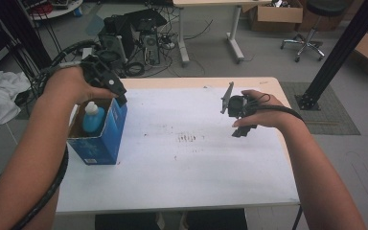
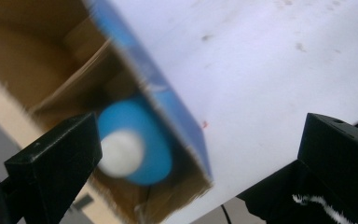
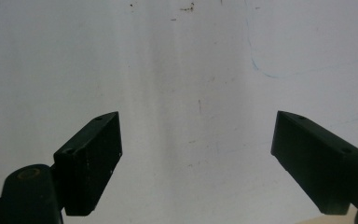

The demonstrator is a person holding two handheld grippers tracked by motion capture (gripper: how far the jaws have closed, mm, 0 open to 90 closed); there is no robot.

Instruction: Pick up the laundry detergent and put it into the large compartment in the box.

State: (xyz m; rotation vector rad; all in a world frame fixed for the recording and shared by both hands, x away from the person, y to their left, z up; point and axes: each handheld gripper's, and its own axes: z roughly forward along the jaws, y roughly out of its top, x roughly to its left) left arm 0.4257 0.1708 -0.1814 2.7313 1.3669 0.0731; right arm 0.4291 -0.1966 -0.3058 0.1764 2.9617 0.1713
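One bottle (image 1: 92, 118) stood upright inside an open-topped blue cardboard box (image 1: 106, 139) at the left edge of the white table (image 1: 191, 167). It had a bright blue body and a white cap, and its top reached about level with the box rim. From the left gripper view the bottle (image 2: 137, 144) appeared blurred, a blue round with the pale cap at its centre, set against the brown inner walls of the box (image 2: 168, 100). The left gripper (image 1: 109, 79) hovered just above the box opening, its jaws spread wide with nothing pressed between them; the bottle sat below, clear of both pads. The right gripper (image 1: 242, 117) hung over the bare tabletop on the right side, well apart from the box, jaws likewise wide and holding nothing. Faint smudges and a thin blue pen line marked the table surface (image 3: 261, 70) beneath it
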